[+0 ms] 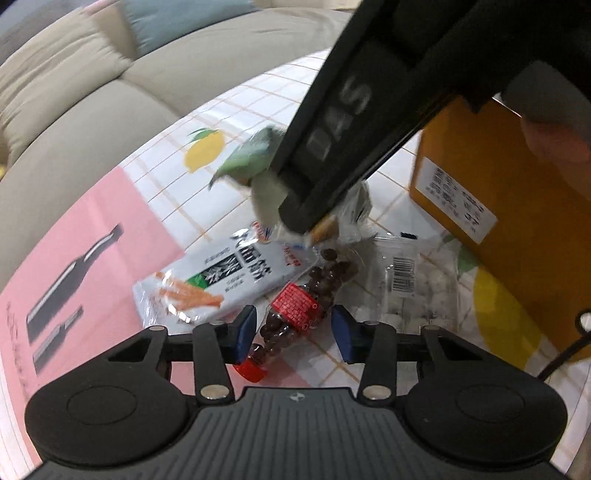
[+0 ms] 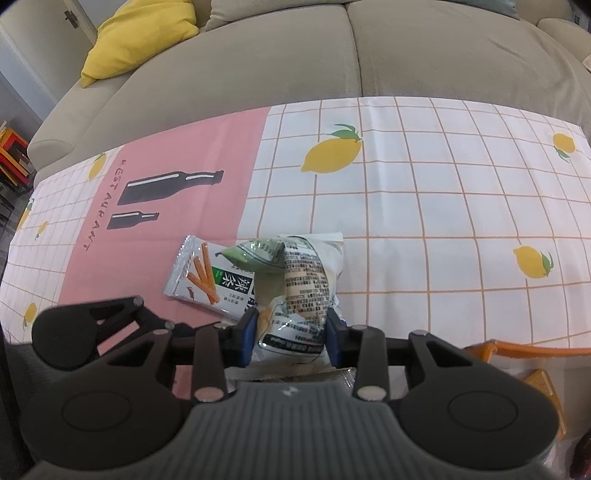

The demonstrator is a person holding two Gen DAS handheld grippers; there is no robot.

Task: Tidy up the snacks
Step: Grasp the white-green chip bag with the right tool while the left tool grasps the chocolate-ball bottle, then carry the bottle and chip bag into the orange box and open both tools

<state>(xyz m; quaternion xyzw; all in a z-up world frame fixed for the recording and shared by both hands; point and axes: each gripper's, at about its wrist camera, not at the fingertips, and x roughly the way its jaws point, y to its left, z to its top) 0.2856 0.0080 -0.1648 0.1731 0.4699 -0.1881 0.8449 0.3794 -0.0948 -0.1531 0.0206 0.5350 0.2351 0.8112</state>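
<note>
A small clear bottle of dark brown balls, with a red label and red cap, lies on the tablecloth. My left gripper points down over it, its blue pads close against the bottle's sides. My right gripper is shut on a white printed snack bag, held above the table with a green packet end at its top. In the left wrist view this bag is blurred under the right tool's black housing. A white packet of orange sticks lies flat beside the bottle.
A brown cardboard box stands at the right of the table. A clear bag of white sweets lies by it. A beige sofa with a yellow cushion runs behind the far table edge. An orange rim shows at lower right.
</note>
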